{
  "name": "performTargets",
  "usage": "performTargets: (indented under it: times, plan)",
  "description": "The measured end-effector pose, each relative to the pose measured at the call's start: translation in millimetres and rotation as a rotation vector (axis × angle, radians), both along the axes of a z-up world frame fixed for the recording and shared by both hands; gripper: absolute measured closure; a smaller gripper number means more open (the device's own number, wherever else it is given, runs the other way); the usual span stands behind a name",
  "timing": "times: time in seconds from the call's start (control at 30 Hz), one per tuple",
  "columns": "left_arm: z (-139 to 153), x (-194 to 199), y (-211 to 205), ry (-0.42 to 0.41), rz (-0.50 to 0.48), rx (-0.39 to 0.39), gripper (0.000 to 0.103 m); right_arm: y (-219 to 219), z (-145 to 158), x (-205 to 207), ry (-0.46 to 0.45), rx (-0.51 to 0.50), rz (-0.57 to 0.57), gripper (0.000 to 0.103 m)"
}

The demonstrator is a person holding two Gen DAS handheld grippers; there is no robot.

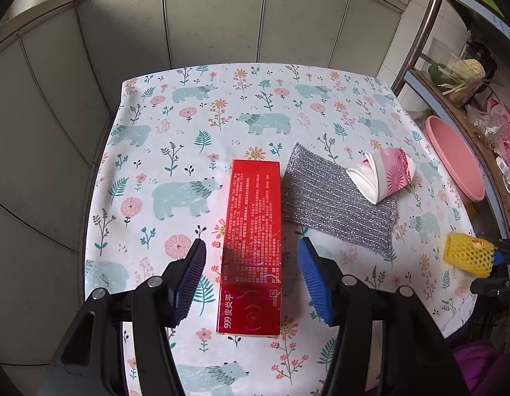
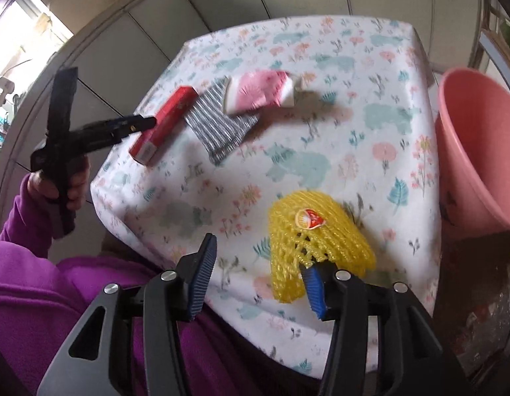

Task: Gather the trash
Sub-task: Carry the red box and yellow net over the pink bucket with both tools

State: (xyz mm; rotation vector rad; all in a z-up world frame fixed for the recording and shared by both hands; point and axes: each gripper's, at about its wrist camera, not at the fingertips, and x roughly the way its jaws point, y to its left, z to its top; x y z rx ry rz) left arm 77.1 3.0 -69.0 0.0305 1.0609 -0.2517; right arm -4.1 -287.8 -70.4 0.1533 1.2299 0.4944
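Only the right wrist view shows the person's hand [image 2: 61, 188] on the left gripper [image 1: 251, 247], spread astride one red box [image 1: 251, 247]. The right gripper [image 2: 259, 257] gapes—one yellow foam net [image 2: 316, 241] against its right finger—beside one pink basin [image 2: 476, 151]; one scrubbing cloth [image 1: 337, 201], one crushed cup [image 1: 383, 173].

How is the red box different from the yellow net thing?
The red box is long, flat-sided and printed with writing; the yellow foam net is a soft, holey mesh carrying a small sticker. The box lies between the open left gripper; the net touches one right gripper finger. Both rest on the tablecloth.
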Motion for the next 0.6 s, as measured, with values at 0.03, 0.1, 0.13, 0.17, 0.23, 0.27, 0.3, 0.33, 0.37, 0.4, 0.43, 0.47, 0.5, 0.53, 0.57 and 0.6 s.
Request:
performTargets:
  times: [0.03,0.1,0.13,0.17,0.23,0.27,0.3,0.33,0.37,0.4,0.43,0.47,0.5,0.53,0.57,0.6]
  plan:
    - [-1.0,0.8,0.4,0.003,0.002,-0.002,0.046,-1.6,-2.6,-3.6,0.014,-0.002,-0.008,0.053]
    - [-2.4,1.7,0.7,0.006,0.005,-0.006,0.046,-4.0,-4.8,-9.2,0.023,0.005,-0.020,0.053]
    - [-2.7,2.0,0.2,0.008,0.002,-0.009,0.046,-5.4,-5.7,-11.6,0.024,0.001,-0.033,0.053]
    - [-3.4,2.1,-0.6,0.009,-0.002,-0.006,0.046,-6.7,-6.9,-12.7,0.022,-0.004,-0.043,0.053]
    - [-5.9,3.6,-4.1,0.011,-0.014,0.017,0.046,-8.7,-8.7,-13.5,0.000,-0.010,-0.075,0.053]
    - [-7.2,4.4,-5.5,0.013,-0.018,0.026,0.046,-9.6,-10.1,-13.8,-0.005,-0.015,-0.087,0.053]
    - [-8.8,5.4,-6.6,0.017,-0.020,0.035,0.046,-10.0,-11.2,-14.2,-0.011,-0.019,-0.094,0.053]
    - [-9.9,6.3,-6.5,0.021,-0.021,0.041,0.046,-10.2,-12.2,-14.9,-0.018,-0.024,-0.096,0.053]
    - [-10.9,6.8,-6.4,0.024,-0.022,0.044,0.046,-11.7,-12.0,-15.8,-0.024,-0.032,-0.097,0.053]
    - [-12.0,7.0,-6.0,0.028,-0.020,0.049,0.046,-11.6,-11.6,-16.6,-0.033,-0.042,-0.094,0.054]
    - [-13.3,7.5,-5.5,0.034,-0.018,0.054,0.046,-11.8,-10.7,-17.0,-0.039,-0.051,-0.089,0.057]
    - [-14.5,8.0,-5.2,0.038,-0.017,0.058,0.046,-11.4,-9.8,-16.9,-0.043,-0.061,-0.085,0.066]
    - [-16.2,8.7,-5.1,0.045,-0.016,0.065,0.046,-11.0,-8.8,-17.7,-0.052,-0.074,-0.081,0.076]
    - [-18.2,9.7,-5.1,0.051,-0.015,0.073,0.046,-10.7,-7.9,-18.4,-0.060,-0.077,-0.076,0.081]
    - [-20.1,10.7,-5.7,0.058,-0.016,0.080,0.046,-11.1,-7.5,-19.3,-0.065,-0.074,-0.072,0.091]
    - [-21.5,11.3,-6.1,0.060,-0.018,0.085,0.046,-11.2,-6.6,-20.5,-0.074,-0.067,-0.069,0.094]
